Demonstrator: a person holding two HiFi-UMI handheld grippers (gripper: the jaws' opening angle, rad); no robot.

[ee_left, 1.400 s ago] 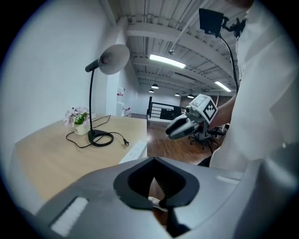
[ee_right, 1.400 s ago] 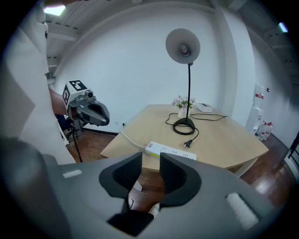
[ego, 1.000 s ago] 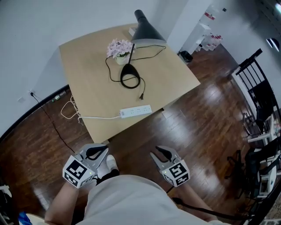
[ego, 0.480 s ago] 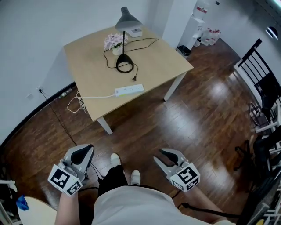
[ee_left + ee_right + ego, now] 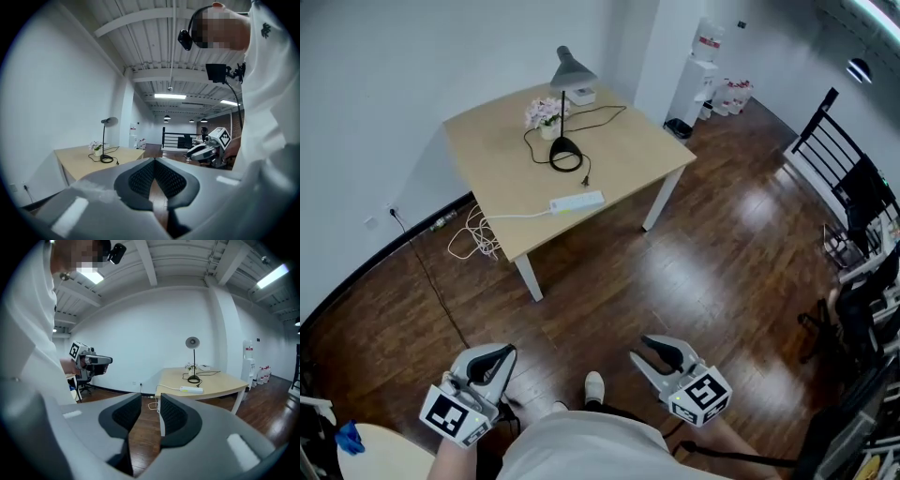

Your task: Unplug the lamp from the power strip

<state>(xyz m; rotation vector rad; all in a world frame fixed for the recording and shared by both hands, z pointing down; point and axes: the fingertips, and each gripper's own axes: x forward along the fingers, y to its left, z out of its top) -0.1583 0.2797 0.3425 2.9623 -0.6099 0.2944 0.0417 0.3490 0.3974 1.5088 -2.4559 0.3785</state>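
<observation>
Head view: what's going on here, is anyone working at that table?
A person stands on the floor away from the table, a gripper in each hand, holding nothing: left gripper jaws together, right gripper jaws apart. On the table the lamp has its plug lying beside the power strip, not in it, so the unplugging looks done.

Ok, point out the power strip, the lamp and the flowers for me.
power strip (image 5: 577,202), head view, middle of its white body.
lamp (image 5: 571,68), head view, on its grey shade.
flowers (image 5: 543,112), head view, on the pink blossoms.
</observation>
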